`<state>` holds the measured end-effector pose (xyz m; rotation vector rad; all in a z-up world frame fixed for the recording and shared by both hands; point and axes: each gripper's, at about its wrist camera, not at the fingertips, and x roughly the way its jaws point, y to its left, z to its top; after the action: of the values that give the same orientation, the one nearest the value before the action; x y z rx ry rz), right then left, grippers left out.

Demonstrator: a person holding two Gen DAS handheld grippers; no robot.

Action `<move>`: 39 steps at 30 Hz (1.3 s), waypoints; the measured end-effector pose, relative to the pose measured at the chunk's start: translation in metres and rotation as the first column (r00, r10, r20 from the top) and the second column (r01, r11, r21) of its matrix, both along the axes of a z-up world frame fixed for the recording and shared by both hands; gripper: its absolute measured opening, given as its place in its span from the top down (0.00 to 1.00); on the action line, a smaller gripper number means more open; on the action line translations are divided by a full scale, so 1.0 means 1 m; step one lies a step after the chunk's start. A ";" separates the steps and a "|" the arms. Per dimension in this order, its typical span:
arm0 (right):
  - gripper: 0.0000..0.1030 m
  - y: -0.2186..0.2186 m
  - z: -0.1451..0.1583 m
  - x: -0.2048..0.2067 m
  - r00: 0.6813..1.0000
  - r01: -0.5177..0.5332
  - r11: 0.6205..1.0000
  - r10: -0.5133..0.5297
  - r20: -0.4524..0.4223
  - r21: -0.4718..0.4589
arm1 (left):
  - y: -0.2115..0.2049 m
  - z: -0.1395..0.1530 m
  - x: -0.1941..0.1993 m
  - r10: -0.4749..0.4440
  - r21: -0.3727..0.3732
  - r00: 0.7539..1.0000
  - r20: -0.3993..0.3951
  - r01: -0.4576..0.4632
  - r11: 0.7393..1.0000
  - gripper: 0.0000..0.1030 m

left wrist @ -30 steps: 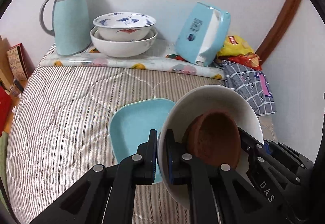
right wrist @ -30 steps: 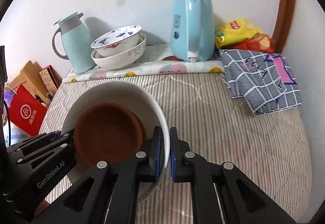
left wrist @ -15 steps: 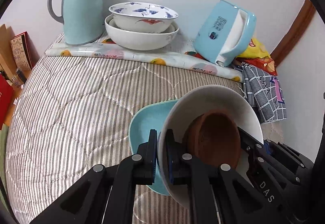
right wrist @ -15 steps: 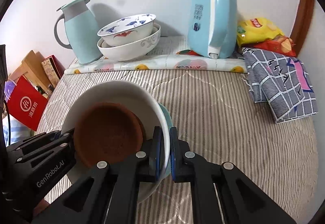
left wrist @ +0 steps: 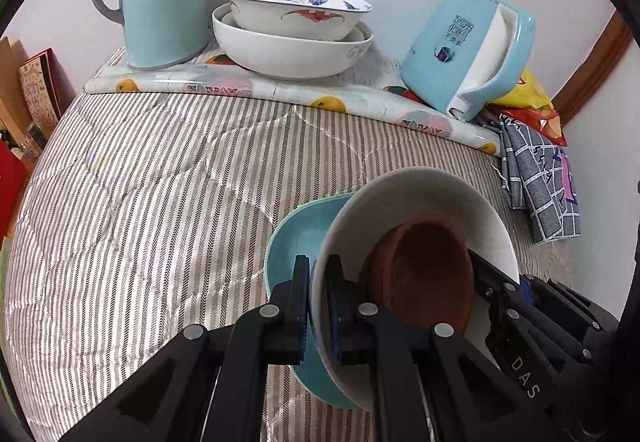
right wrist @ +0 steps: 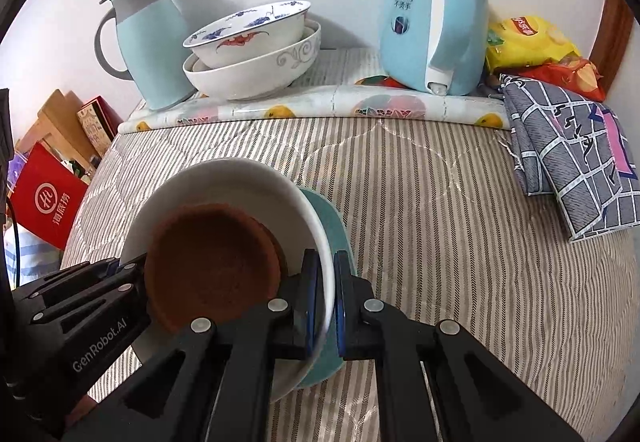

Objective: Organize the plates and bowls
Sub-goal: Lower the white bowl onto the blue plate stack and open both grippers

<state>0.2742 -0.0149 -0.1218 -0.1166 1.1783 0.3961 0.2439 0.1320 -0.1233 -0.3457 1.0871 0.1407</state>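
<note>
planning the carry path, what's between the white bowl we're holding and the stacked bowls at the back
Mostly bare striped quilt, then the rolled fruit-print mat the stacked bowls sit on. Both wrist views show nothing else ahead of the held white bowl.

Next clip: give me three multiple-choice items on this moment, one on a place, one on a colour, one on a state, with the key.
1. Where is the brown dish?
A. inside the white bowl
B. on the folded cloth
C. beside the kettle

2. What colour is the plate under the white bowl?
A. red
B. teal
C. black

3. How is the white bowl held?
A. left alone
B. both clamp its rim
C. right alone

Key:
1 A: the brown dish lies in the white bowl.
2 B: the plate is teal.
3 B: the left hand-held gripper and the right hand-held gripper each pinch the rim.
</note>
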 end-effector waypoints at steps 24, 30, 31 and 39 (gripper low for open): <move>0.92 0.005 -0.027 0.015 0.998 -0.003 1.000 0.004 -0.058 0.019 | 0.007 -0.021 0.014 -0.009 -0.006 0.999 -0.042 0.009 1.000 0.91; 0.89 0.002 -0.025 0.016 0.998 -0.004 1.000 0.005 -0.059 0.027 | 0.009 -0.021 0.012 -0.010 0.004 0.999 -0.046 0.010 1.000 0.84; 0.89 0.001 -0.024 0.015 0.998 -0.005 1.000 0.006 -0.057 0.027 | 0.009 -0.020 0.011 -0.008 0.011 0.999 -0.048 0.008 1.000 0.83; 0.85 -0.006 -0.009 0.007 1.000 0.009 1.000 -0.009 -0.019 0.028 | 0.010 -0.005 0.000 -0.001 0.029 1.000 -0.022 0.001 1.000 0.82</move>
<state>0.2808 -0.0206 -0.1306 -0.0831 1.1914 0.4067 0.2443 0.1416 -0.1286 -0.3184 1.1061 0.1597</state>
